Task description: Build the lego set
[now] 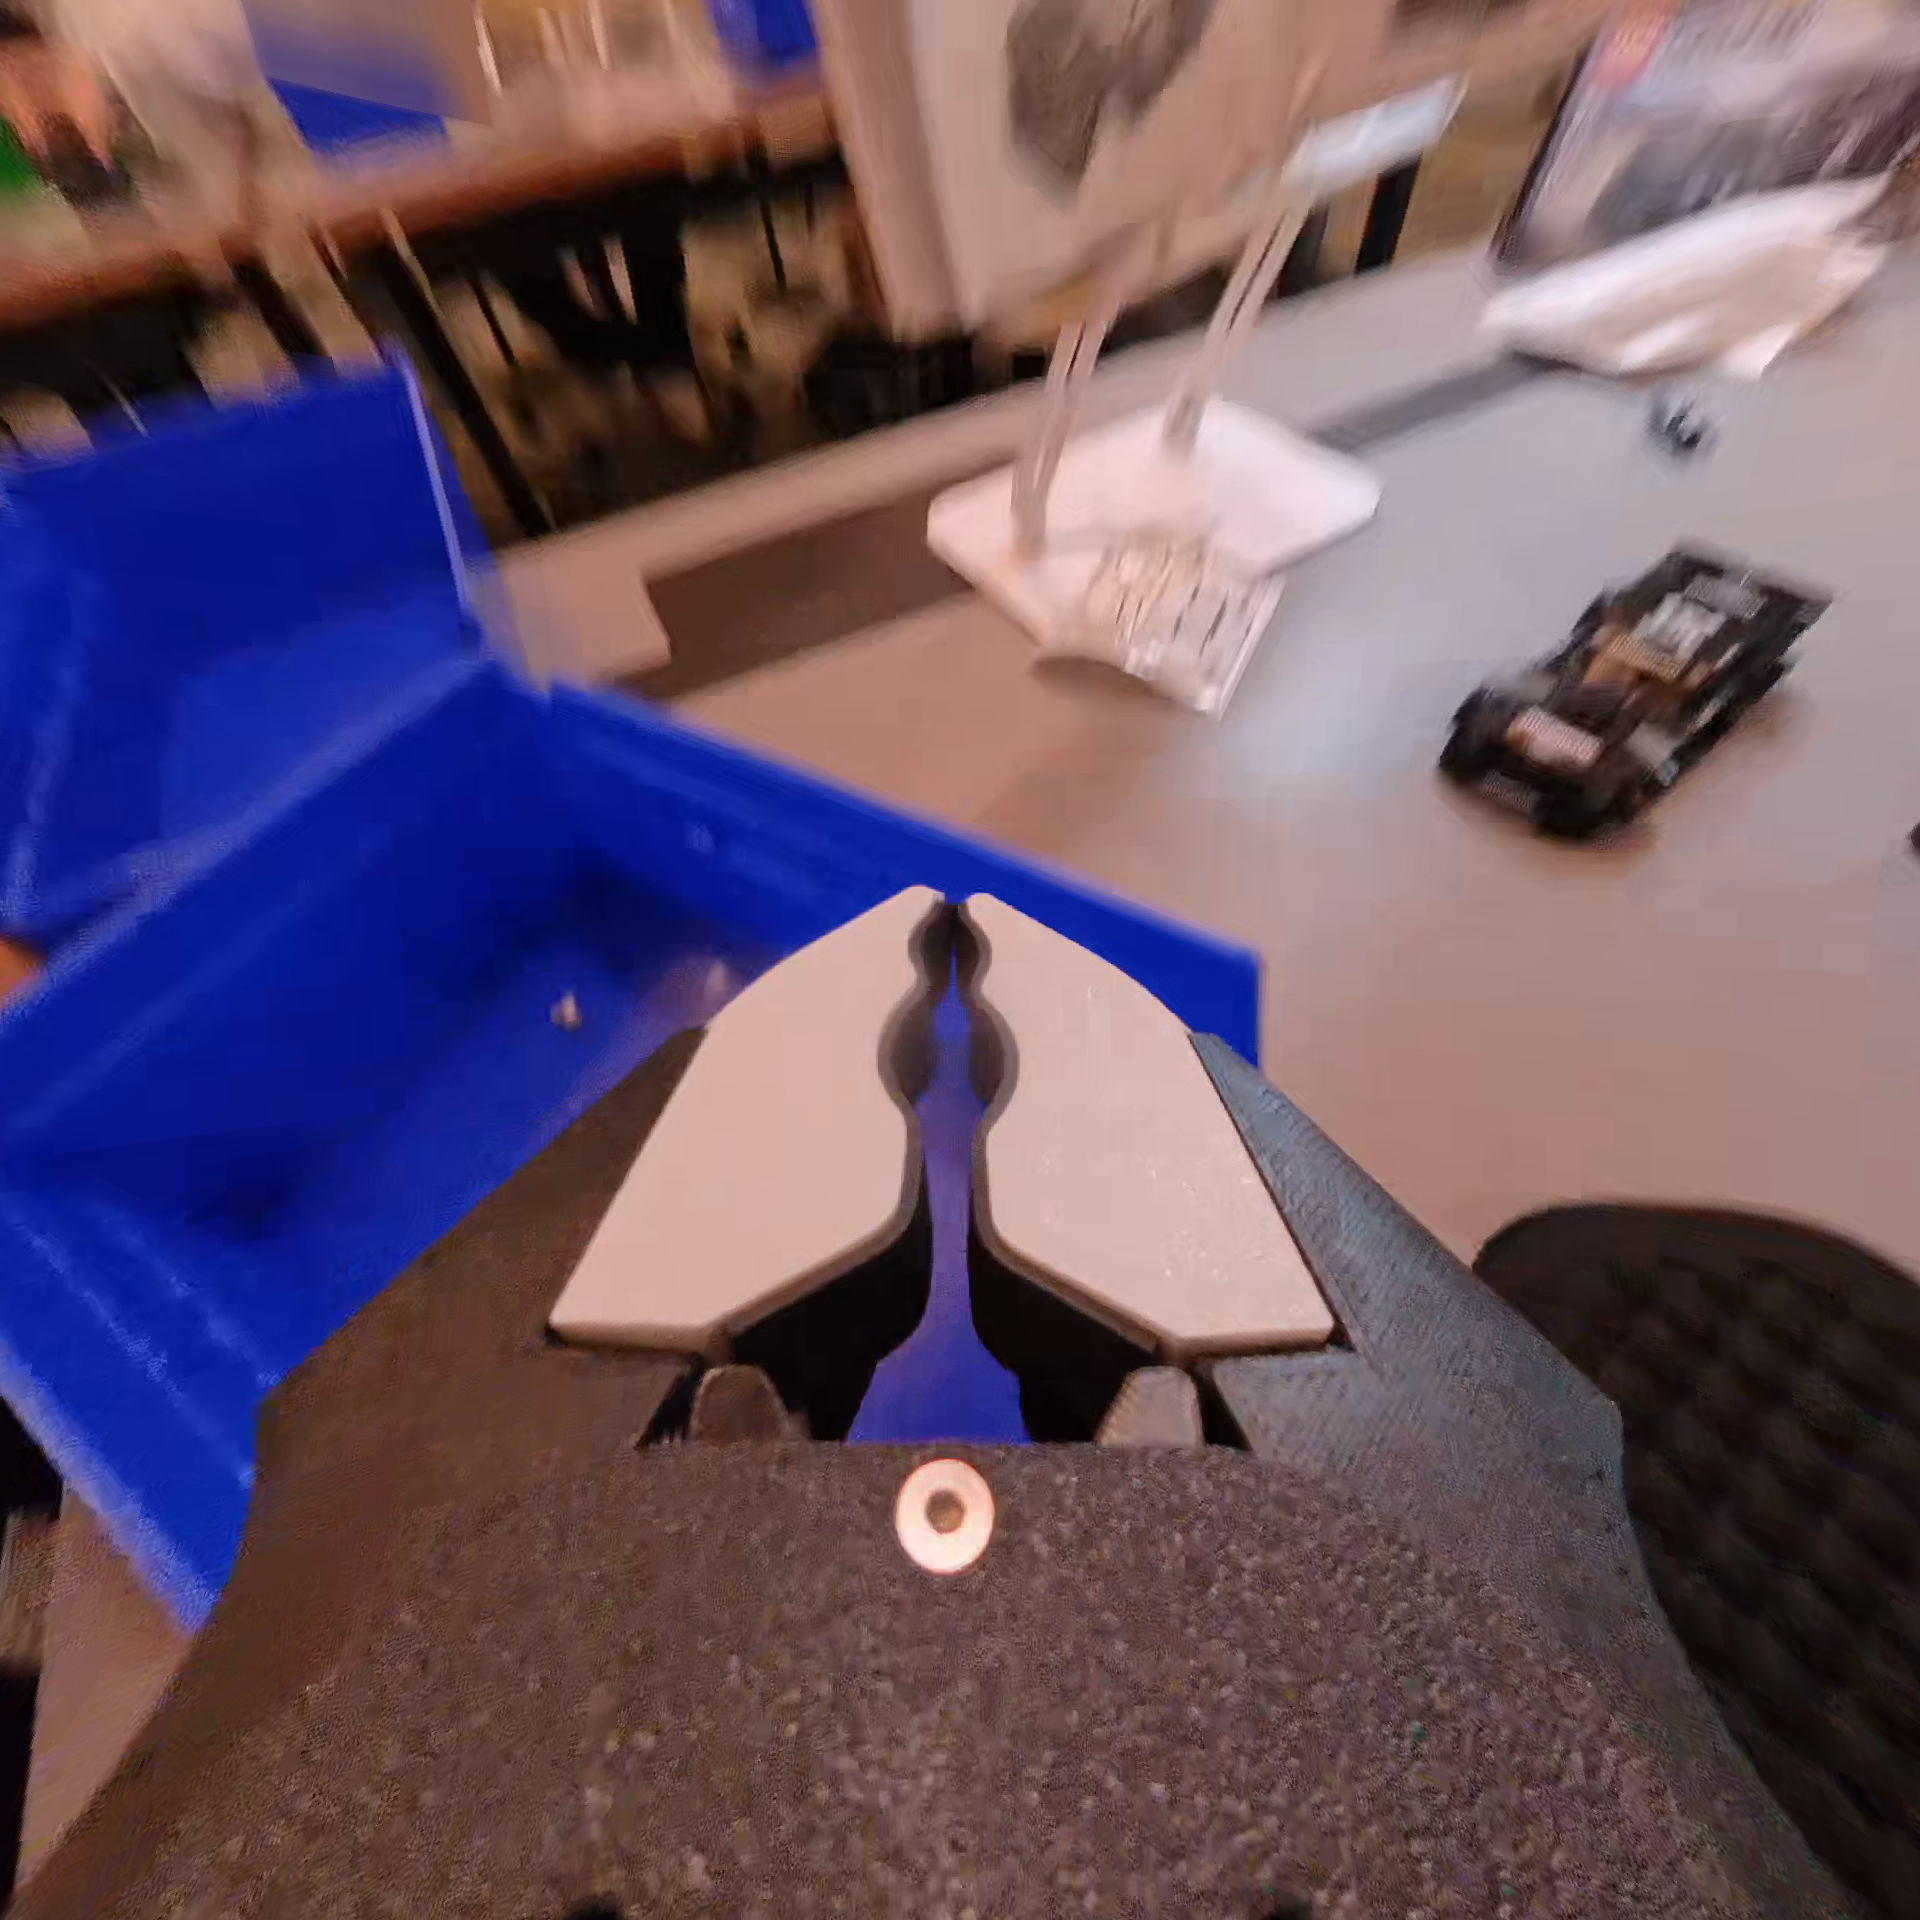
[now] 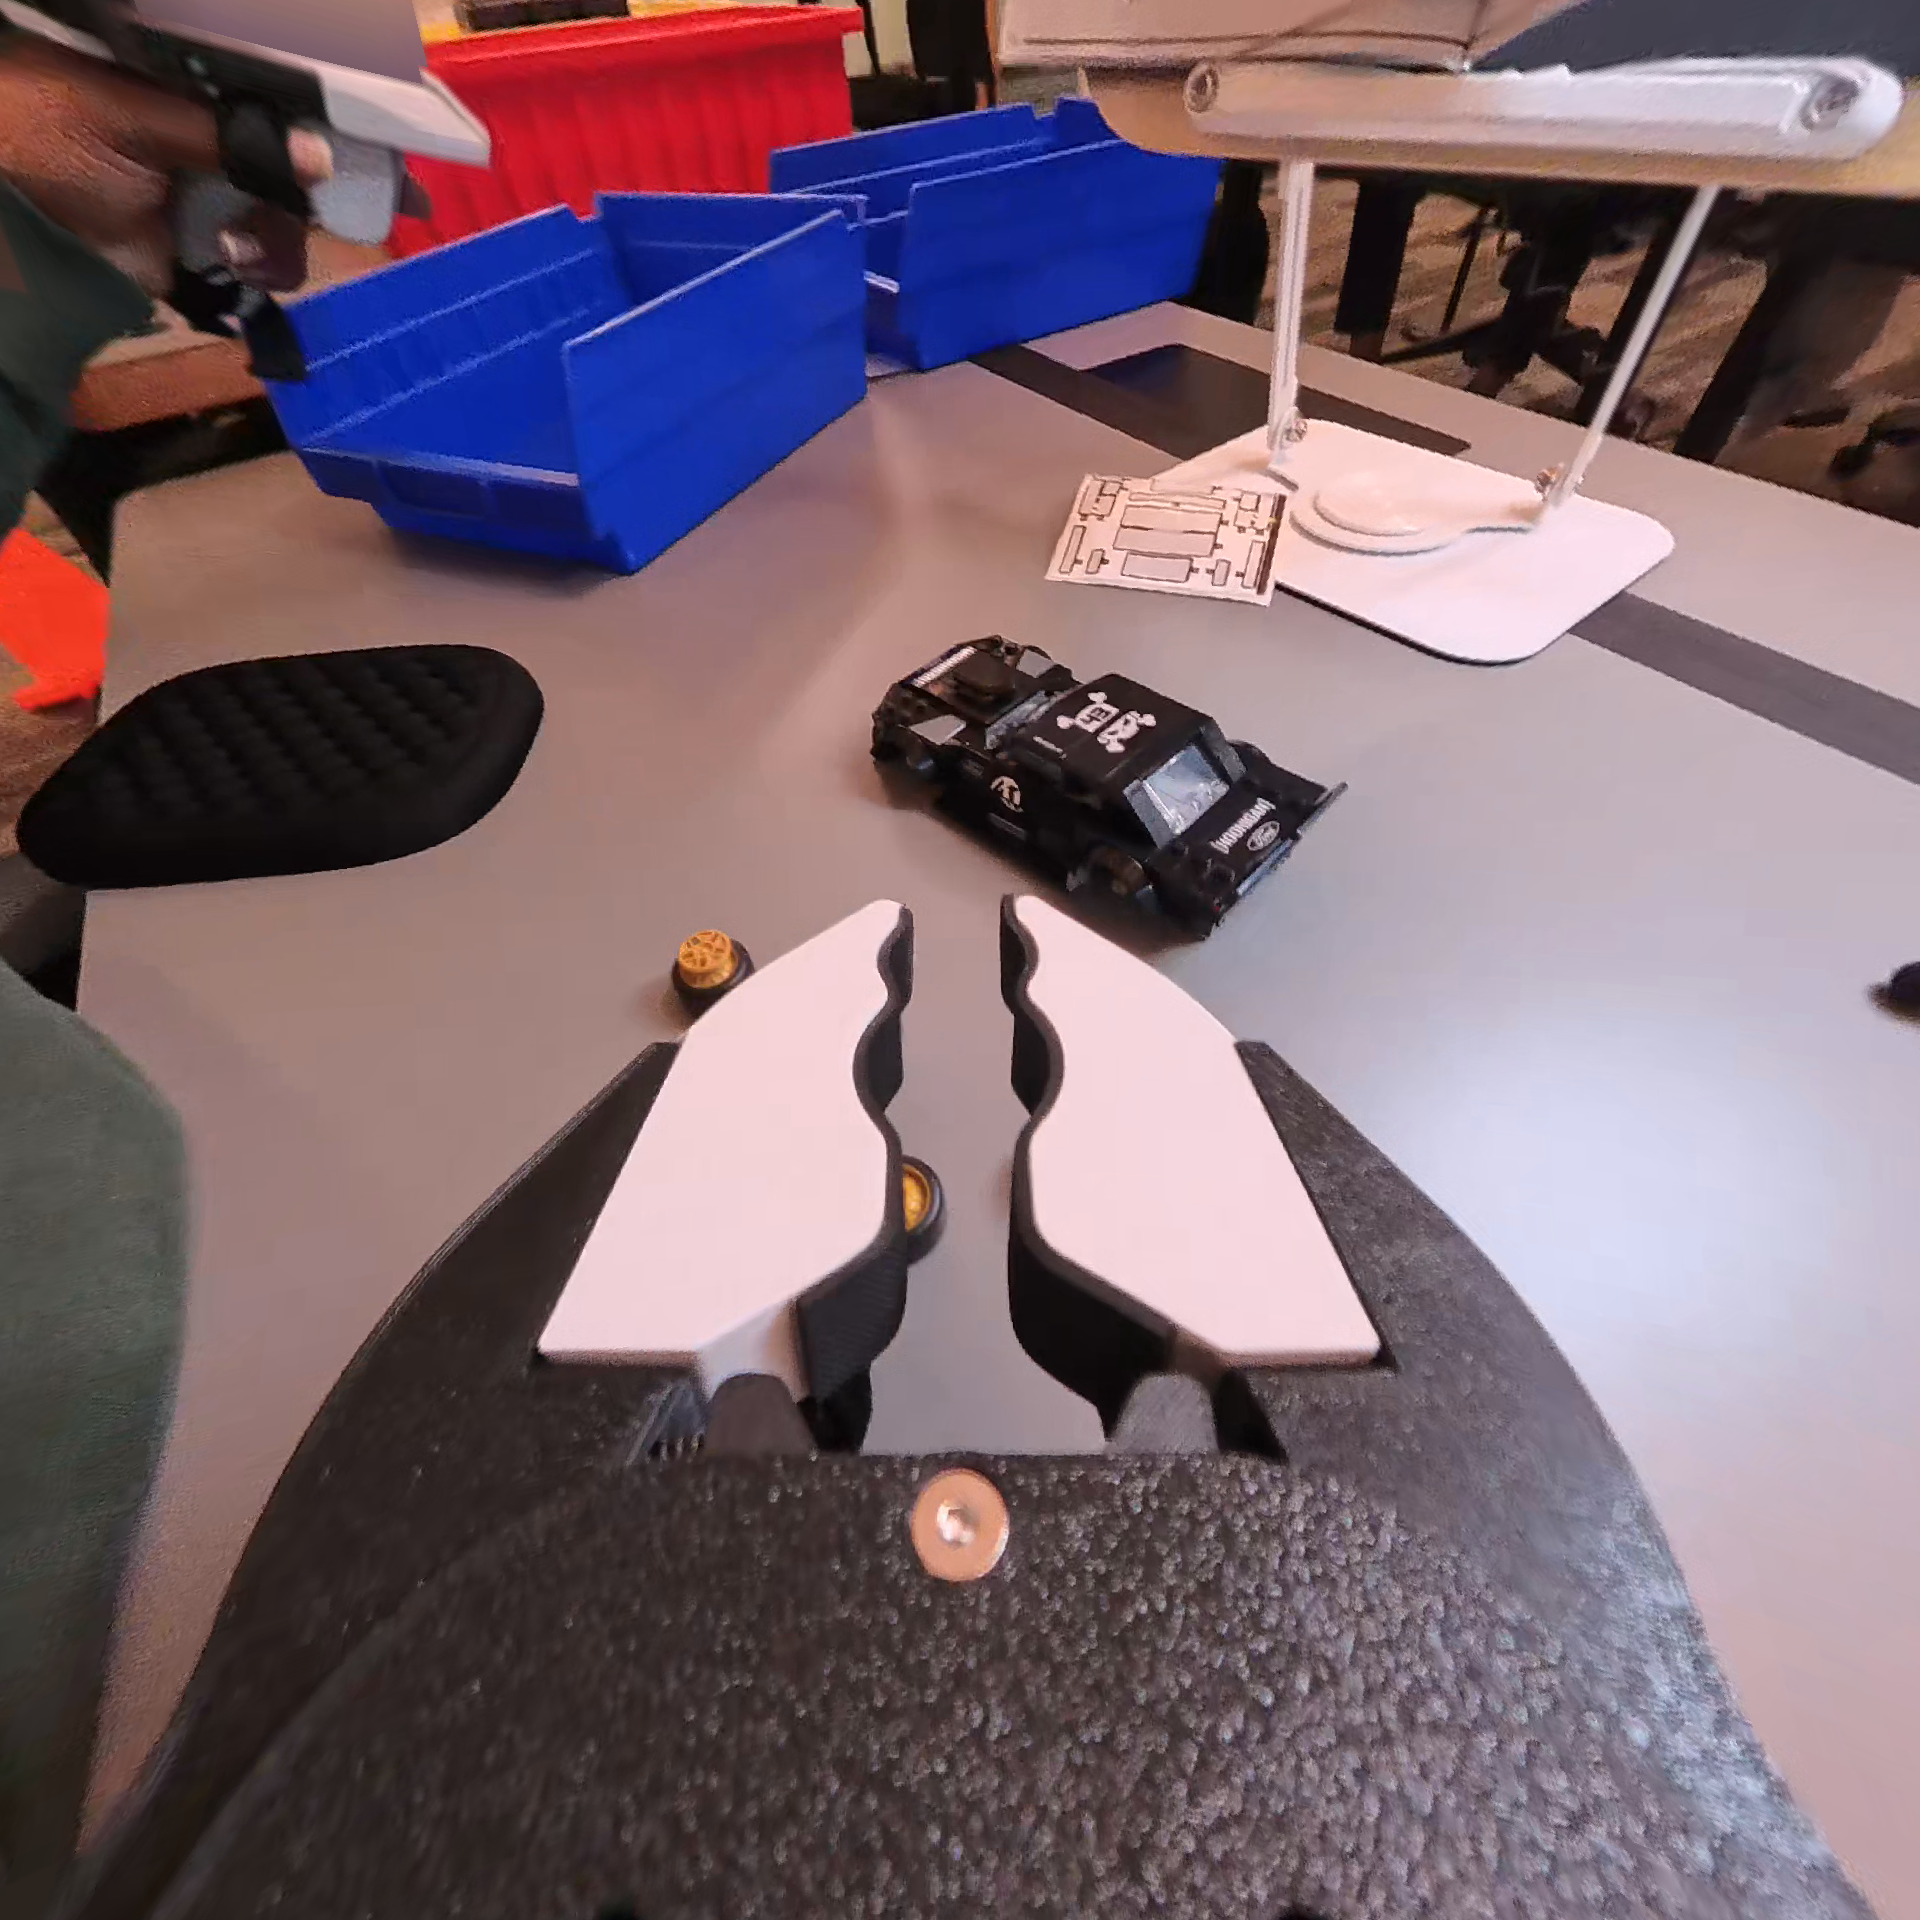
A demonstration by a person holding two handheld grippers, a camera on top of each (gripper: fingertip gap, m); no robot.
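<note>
A black lego car (image 2: 1101, 779) with white stickers stands on the grey table (image 2: 1558, 1039); it also shows in the blurred left wrist view (image 1: 1631, 691). Two loose gold-and-black wheels lie near my right gripper (image 2: 956, 914): one (image 2: 710, 961) just left of its left finger, one (image 2: 922, 1205) on the table under the gap, partly hidden. The right gripper is open and empty, short of the car. My left gripper (image 1: 951, 912) has its tips together over a blue bin (image 1: 312, 935). A tiny pale piece (image 1: 566, 1008) lies in that bin.
A black dimpled pad (image 2: 281, 758) lies left. Blue bins (image 2: 582, 353) and a red bin (image 2: 623, 104) stand at the back left. A white stand (image 2: 1455, 540) with a sticker sheet (image 2: 1169, 535) against its base is behind the car. A person's sleeve (image 2: 73, 1299) is at the left edge. Some 45 cm of space lies between my two pairs of fingers. To reach the tiny pale piece (image 1: 566, 1008) in a straight line is about 25 cm for my left fingers, about 60 cm for my right.
</note>
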